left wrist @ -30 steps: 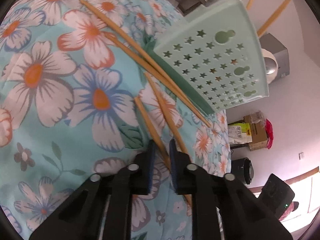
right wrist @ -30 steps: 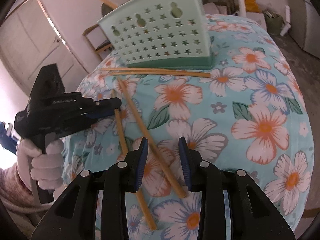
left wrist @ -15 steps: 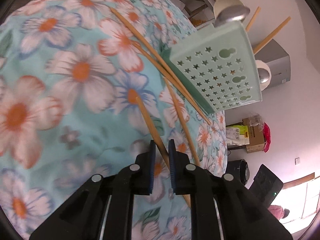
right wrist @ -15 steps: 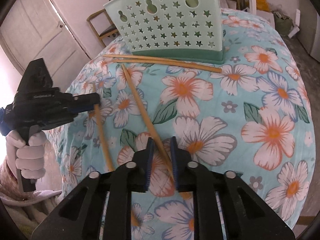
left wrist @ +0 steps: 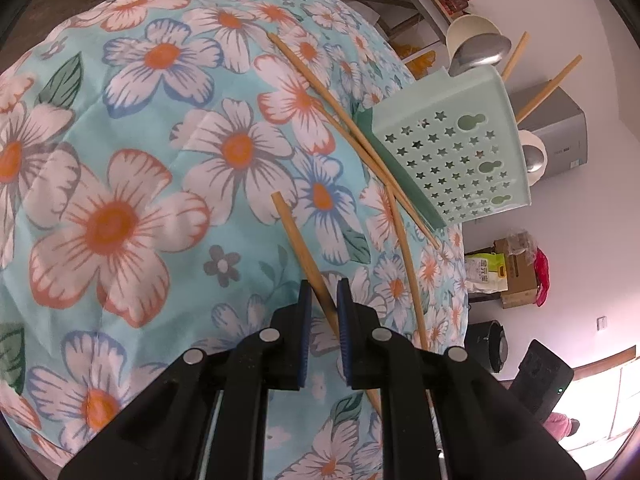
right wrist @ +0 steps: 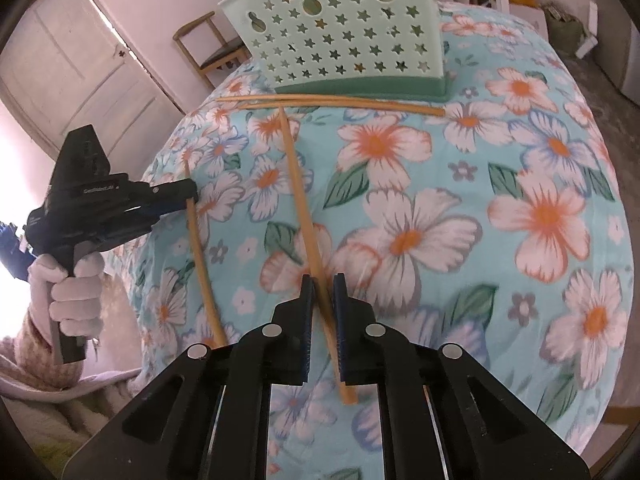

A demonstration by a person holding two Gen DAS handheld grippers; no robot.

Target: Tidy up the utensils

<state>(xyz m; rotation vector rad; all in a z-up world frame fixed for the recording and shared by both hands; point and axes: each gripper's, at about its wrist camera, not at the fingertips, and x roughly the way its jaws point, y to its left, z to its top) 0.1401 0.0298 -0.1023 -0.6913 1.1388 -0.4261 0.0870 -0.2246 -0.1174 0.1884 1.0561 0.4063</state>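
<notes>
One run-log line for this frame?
left claw: shut on chopstick | right claw: shut on second chopstick | two chopsticks beside utensil holder

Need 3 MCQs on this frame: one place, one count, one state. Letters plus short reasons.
1. Where do the two loose chopsticks that nobody holds lie?
A) inside the holder B) along the base of the green holder C) on the floor

2. How many chopsticks lie on or above the tablecloth, held ones included?
A) two B) four C) six

3. What is the right gripper doing?
A) shut on a chopstick B) open, holding nothing C) shut on a spoon

Answers: 1 B, the pair rests against the holder's foot. 2 B, two at the holder plus one in each gripper. 3 A, its fingers pinch the stick; the left gripper likewise holds its own chopstick.
</notes>
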